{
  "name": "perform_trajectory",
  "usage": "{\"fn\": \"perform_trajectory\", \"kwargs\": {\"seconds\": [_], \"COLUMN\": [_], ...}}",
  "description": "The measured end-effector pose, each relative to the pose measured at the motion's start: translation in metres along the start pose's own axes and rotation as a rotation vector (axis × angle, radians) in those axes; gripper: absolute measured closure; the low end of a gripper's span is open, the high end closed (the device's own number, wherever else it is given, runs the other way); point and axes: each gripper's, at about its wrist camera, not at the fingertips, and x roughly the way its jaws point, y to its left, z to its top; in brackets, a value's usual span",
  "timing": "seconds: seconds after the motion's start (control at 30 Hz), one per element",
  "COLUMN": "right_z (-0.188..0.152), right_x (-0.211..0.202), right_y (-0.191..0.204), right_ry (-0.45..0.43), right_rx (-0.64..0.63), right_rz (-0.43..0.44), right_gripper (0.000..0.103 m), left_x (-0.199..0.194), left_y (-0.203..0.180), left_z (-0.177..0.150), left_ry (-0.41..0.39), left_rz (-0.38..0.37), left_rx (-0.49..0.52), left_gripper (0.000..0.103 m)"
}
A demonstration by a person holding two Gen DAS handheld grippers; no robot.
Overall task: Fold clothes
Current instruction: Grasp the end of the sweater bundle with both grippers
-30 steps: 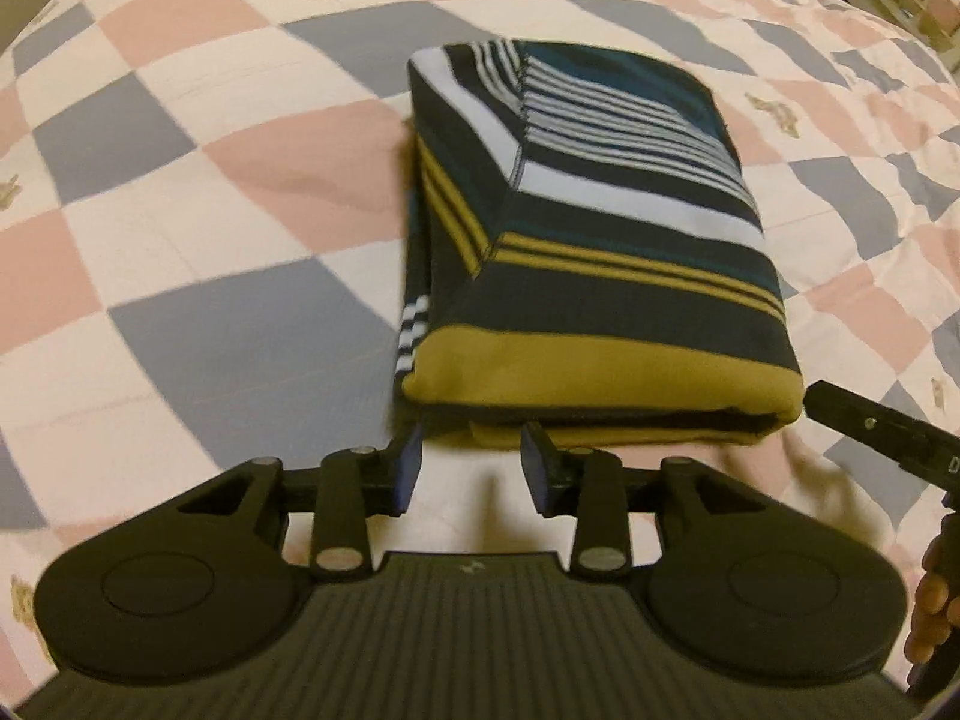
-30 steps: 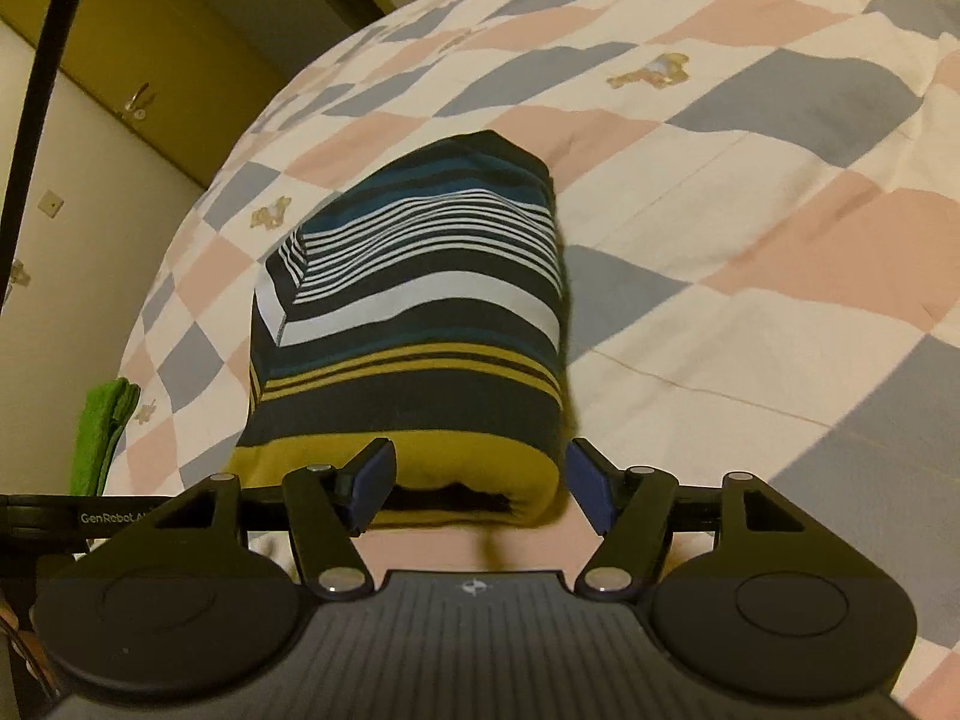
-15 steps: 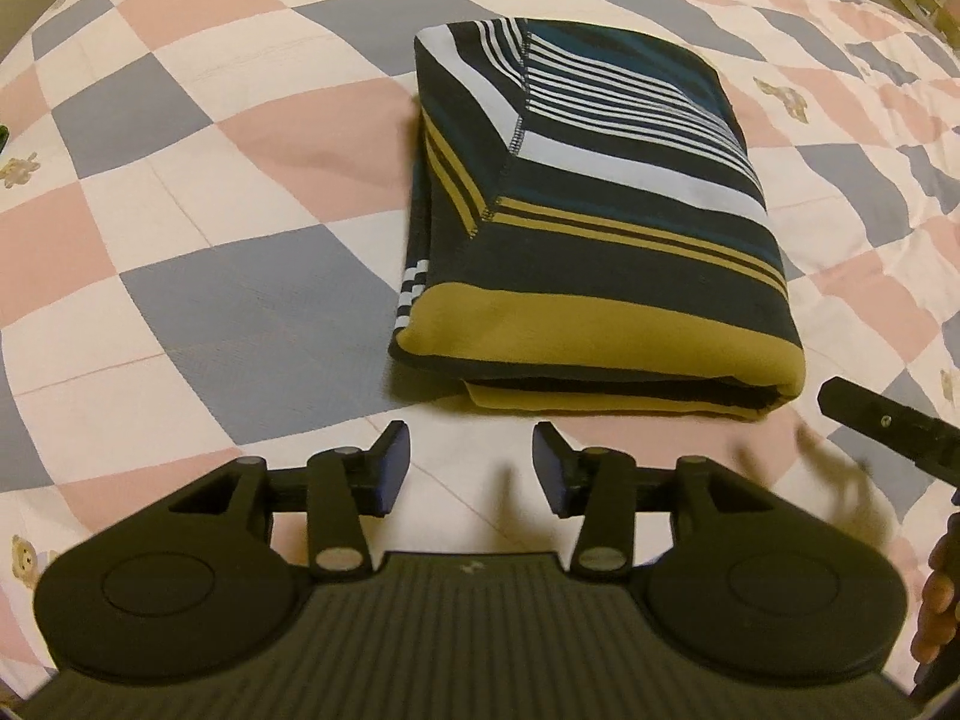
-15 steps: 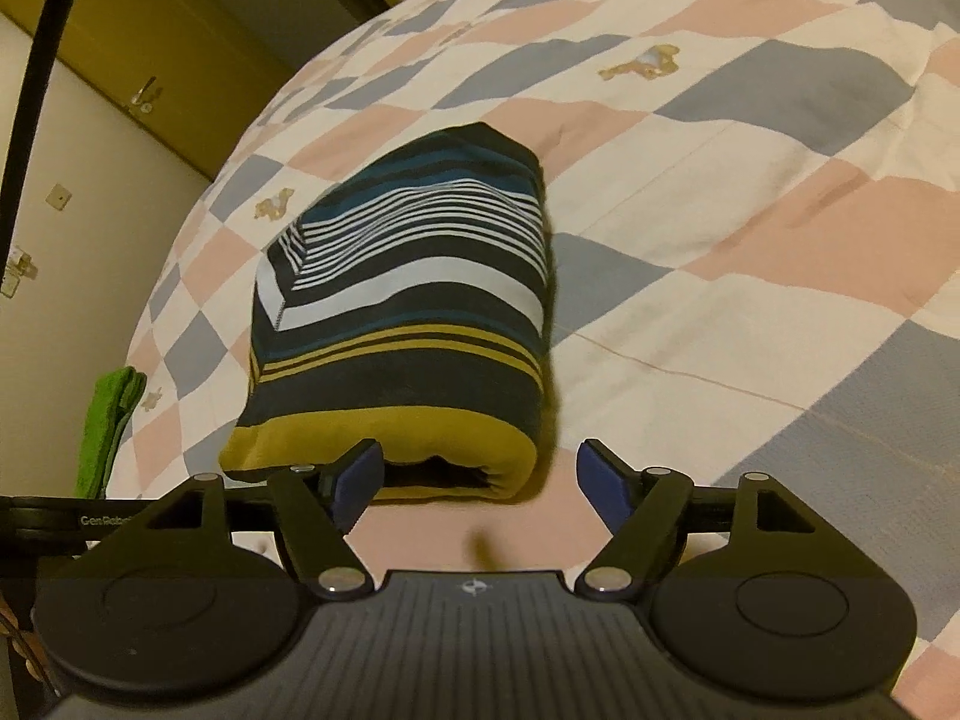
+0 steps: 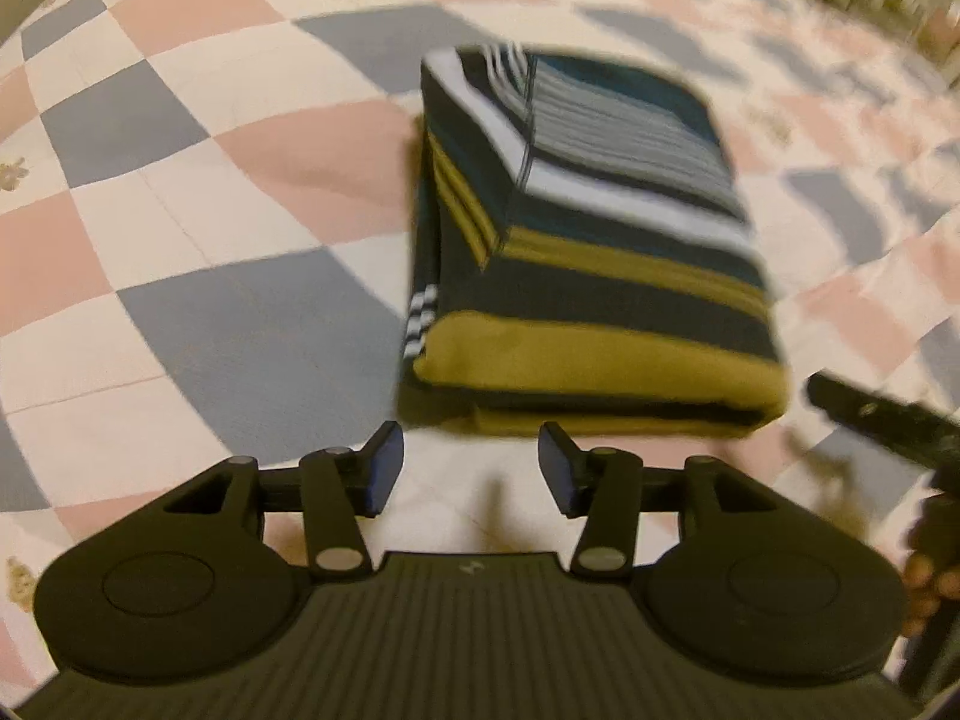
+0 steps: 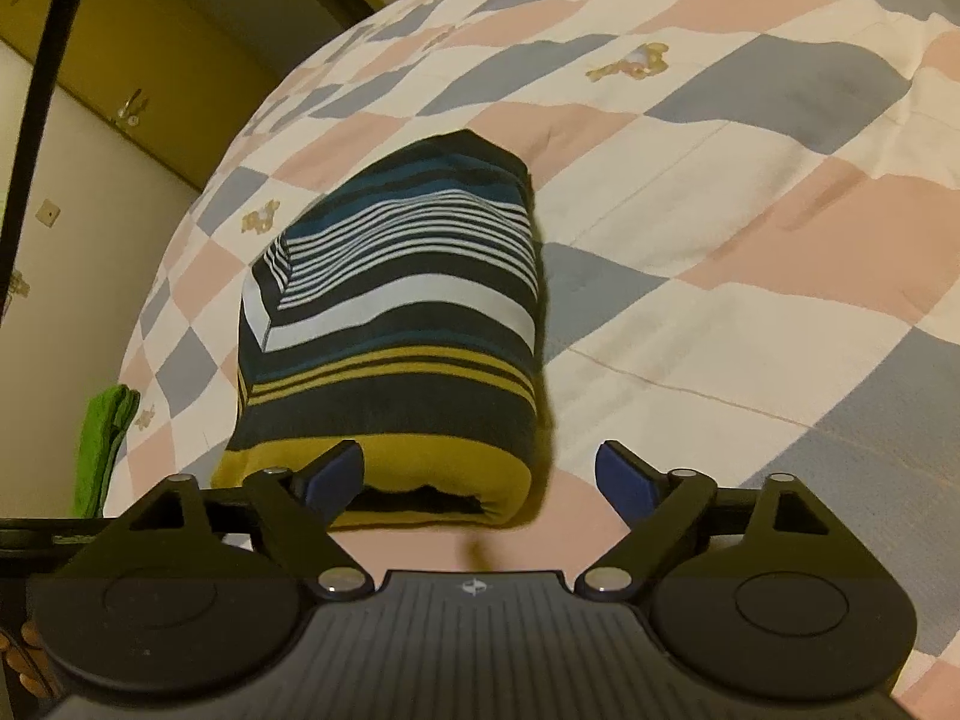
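On the checked quilt (image 5: 252, 324), a bedcover of pink, grey-blue and white squares with small bear motifs, lies the striped garment (image 5: 594, 276), folded into a compact, thick rectangle. It sits near the middle of the bed, directly ahead of both tools and apart from each.

Left gripper (image 5: 471, 468): tongs spread, nothing between them, tips just short of the garment's near mustard edge. Right gripper (image 6: 480, 483): tongs spread wide, empty; in its own view its left pad overlaps the near fold, though contact cannot be confirmed. The left wrist view is motion-blurred, so fine detail there is unreliable.

Material: a knit fabric in bands of mustard, black, teal and white, the stripes narrowing toward the far end. A stitched seam runs diagonally across the upper face. The near end shows a rounded fold with a dark gap between layers. Edges are soft and bulging, not crisp.

Handling assessment: judged light, limp and non-fragile, with moderate grip on the quilt. Several layers are stacked, so a pinch on the top layer alone would likely peel the fold open. Recommended hold: the full thickness at the near corners, one tool per corner.

A green cloth (image 6: 105, 444) lies at the bed's edge, well apart
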Motion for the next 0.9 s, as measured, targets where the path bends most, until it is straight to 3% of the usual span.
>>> {"fn": "perform_trajectory", "kwargs": {"seconds": [0.07,0.1,0.17,0.27,0.37,0.67,0.77,0.9], "right_z": [0.003,0.005,0.008,0.014,0.020,0.042,0.049,0.054], "right_x": [0.001,0.001,0.004,0.010,0.018,0.055,0.067,0.083], "right_y": [-0.004,-0.006,-0.012,-0.018,-0.023,-0.039,-0.044,-0.053], "right_ry": [-0.006,-0.008,-0.009,-0.007,-0.004,0.046,0.060,0.071], "right_rx": [0.025,0.043,0.080,0.125,0.166,0.268,0.288,0.333], "right_rz": [0.018,0.030,0.048,0.061,0.085,0.117,0.119,0.147], "right_gripper": [0.013,0.013,0.013,0.012,0.002,0.002,0.000,0.000], "left_x": [-0.011,-0.014,-0.012,0.004,0.029,0.096,0.114,0.138], "left_y": [0.017,0.026,0.046,0.072,0.091,0.122,0.123,0.118], "left_z": [0.004,0.007,0.015,0.030,0.044,0.073,0.080,0.087], "left_ry": [-0.055,-0.080,-0.105,-0.096,-0.059,0.011,0.028,0.071], "left_rz": [-0.090,-0.131,-0.205,-0.317,-0.417,-0.580,-0.636,-0.659], "left_rx": [-0.056,-0.087,-0.160,-0.258,-0.321,-0.409,-0.400,-0.378], "left_gripper": [0.050,0.039,0.028,0.028,0.027,0.017,0.011,0.011]}}
